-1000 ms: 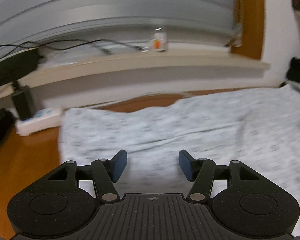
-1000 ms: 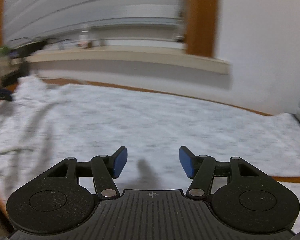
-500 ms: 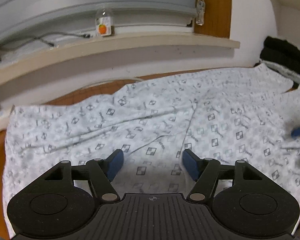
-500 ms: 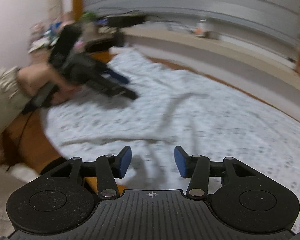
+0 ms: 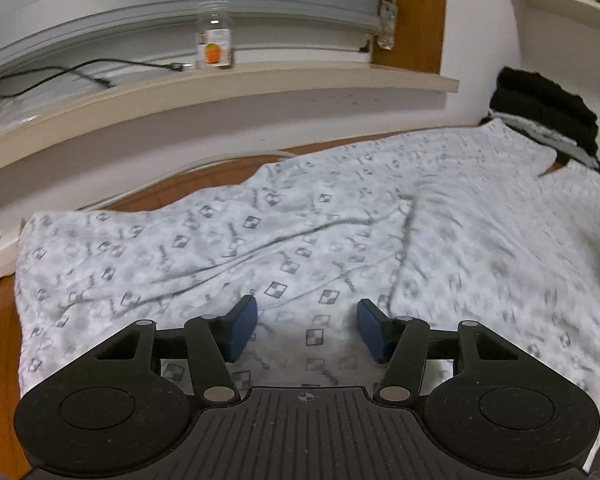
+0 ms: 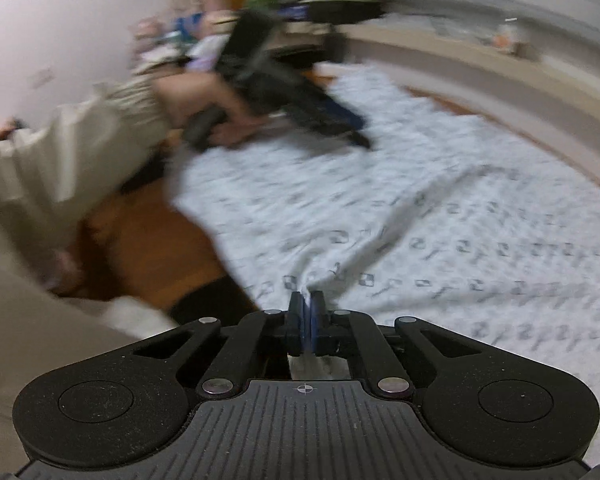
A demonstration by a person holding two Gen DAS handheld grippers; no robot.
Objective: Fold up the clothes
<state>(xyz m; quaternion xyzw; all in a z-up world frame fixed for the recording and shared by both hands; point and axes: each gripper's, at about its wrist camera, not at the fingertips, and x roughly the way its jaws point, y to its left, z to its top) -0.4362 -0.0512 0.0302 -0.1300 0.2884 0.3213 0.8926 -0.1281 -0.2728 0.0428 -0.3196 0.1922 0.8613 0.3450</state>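
A white garment (image 5: 300,224) with a grey square print lies spread on a brown wooden surface, creased through its middle. My left gripper (image 5: 306,312) hovers low over its near part. Its jaws are closing, and the blue pads (image 5: 242,330) stand apart with only flat cloth below them. In the right wrist view the garment (image 6: 440,208) runs off to the right. My right gripper (image 6: 308,300) is shut on a pinched ridge of cloth at the near edge. The left gripper (image 6: 340,124) shows there too, blurred, over the garment's far left corner.
A ledge along the wall carries a clear jar (image 5: 215,36) with an orange label and a black cable (image 5: 80,70). Dark folded clothes (image 5: 548,108) sit at the far right. Bare wood (image 6: 152,240) and a person's beige sleeve (image 6: 60,160) lie left of the garment.
My right gripper swung round to the left and closed on the garment's near edge. My left gripper sank a little toward the cloth and its jaws narrowed slightly.
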